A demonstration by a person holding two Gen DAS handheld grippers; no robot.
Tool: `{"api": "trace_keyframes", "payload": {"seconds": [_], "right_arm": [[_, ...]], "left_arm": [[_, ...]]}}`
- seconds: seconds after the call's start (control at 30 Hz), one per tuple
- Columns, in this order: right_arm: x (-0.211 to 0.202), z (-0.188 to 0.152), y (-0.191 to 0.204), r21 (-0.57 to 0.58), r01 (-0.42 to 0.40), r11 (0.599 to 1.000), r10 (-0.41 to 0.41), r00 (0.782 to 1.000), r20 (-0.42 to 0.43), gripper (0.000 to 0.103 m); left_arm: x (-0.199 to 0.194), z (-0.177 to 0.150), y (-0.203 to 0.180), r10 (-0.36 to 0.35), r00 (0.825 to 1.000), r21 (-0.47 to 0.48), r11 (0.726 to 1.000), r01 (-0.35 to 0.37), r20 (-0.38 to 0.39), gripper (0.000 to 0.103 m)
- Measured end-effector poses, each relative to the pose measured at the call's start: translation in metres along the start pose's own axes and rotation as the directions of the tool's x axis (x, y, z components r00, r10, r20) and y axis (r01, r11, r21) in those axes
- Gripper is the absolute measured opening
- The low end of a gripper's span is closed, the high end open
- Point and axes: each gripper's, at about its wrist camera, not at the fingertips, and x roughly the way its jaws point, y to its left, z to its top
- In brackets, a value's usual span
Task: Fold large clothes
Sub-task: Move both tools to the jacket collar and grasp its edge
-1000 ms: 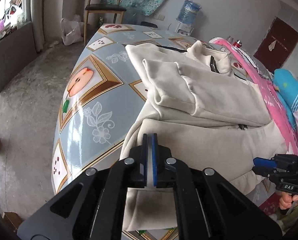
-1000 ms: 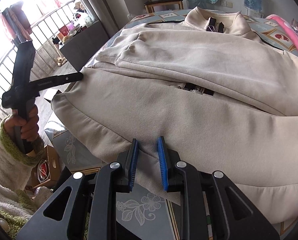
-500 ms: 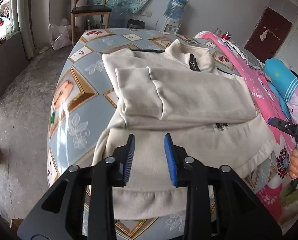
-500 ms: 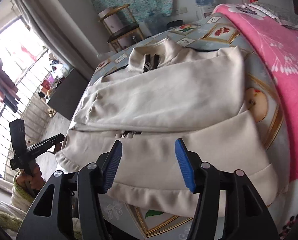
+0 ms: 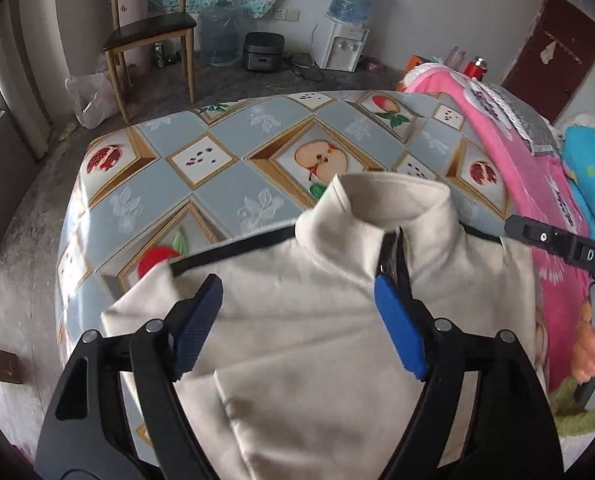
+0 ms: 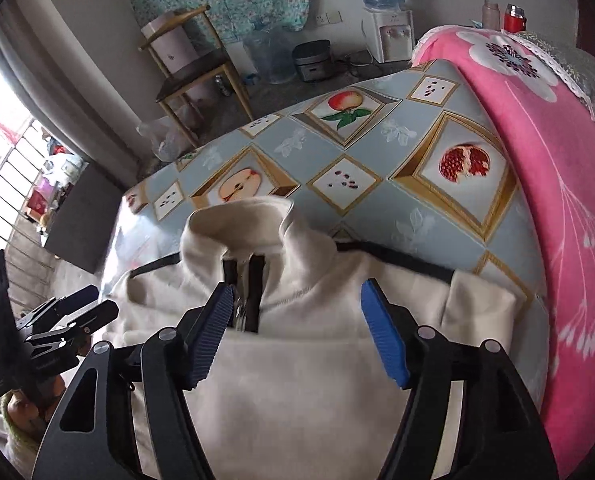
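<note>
Lying flat on the fruit-patterned surface (image 5: 233, 196), the cream jacket (image 5: 317, 320) runs lengthwise with its collar (image 5: 389, 200) pointing away. The left gripper (image 5: 297, 324) and right gripper (image 6: 297, 332) have just been opening; both stand wide apart, holding nothing, above the jacket near its collar.
</note>
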Motion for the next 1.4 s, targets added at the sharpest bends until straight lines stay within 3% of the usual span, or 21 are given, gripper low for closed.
{"api": "trace_keyframes", "payload": {"seconds": [0.2,0.27,0.4,0.7,0.77,0.87,0.97,1.03,1.17,1.4], "right_arm": [[0.078,0.047,0.001,0.003,0.119,0.993,-0.117,0.98,-0.161,0.066],[0.09,0.054,-0.001,0.003,0.143,0.99,-0.14,0.973,-0.186,0.066],[0.106,0.062,0.0,-0.043,0.168,0.985,-0.173,0.955,-0.24,0.066],[0.078,0.052,0.004,-0.13,0.098,0.987,-0.13,0.954,-0.27,0.066],[0.084,0.055,0.008,-0.133,0.108,0.985,-0.142,0.95,-0.278,0.066],[0.098,0.063,0.013,-0.128,0.101,0.987,-0.136,0.941,-0.311,0.066],[0.111,0.064,0.02,-0.179,0.159,0.971,-0.209,0.928,-0.31,0.066],[0.114,0.059,0.02,-0.194,0.149,0.97,-0.208,0.919,-0.335,0.066],[0.094,0.044,0.017,-0.224,0.108,0.969,-0.182,0.923,-0.339,0.066],[0.051,0.004,0.008,-0.279,0.033,0.96,-0.13,0.932,-0.339,0.065]], "left_arm": [[0.088,0.064,-0.017,0.036,0.989,-0.058,0.997,-0.045,-0.141,0.075],[0.102,0.075,-0.015,0.021,0.989,-0.096,0.995,-0.036,-0.149,0.075],[0.121,0.078,-0.017,0.08,0.98,-0.076,0.993,-0.095,-0.182,0.075],[0.102,0.049,-0.029,0.117,0.976,0.11,0.989,-0.098,-0.184,0.071],[0.106,0.048,-0.027,0.132,0.972,0.106,0.988,-0.113,-0.193,0.069],[0.11,0.049,-0.02,0.095,0.972,0.046,0.995,-0.087,-0.215,0.064],[0.11,0.048,-0.02,0.091,0.972,0.046,0.996,-0.083,-0.217,0.059],[0.11,0.048,-0.019,0.089,0.972,0.048,0.996,-0.08,-0.218,0.055],[0.1,0.044,-0.019,0.063,0.974,0.057,0.997,-0.052,-0.215,0.041],[0.072,0.025,-0.025,0.023,0.971,0.154,0.988,0.014,-0.238,0.039]]}}
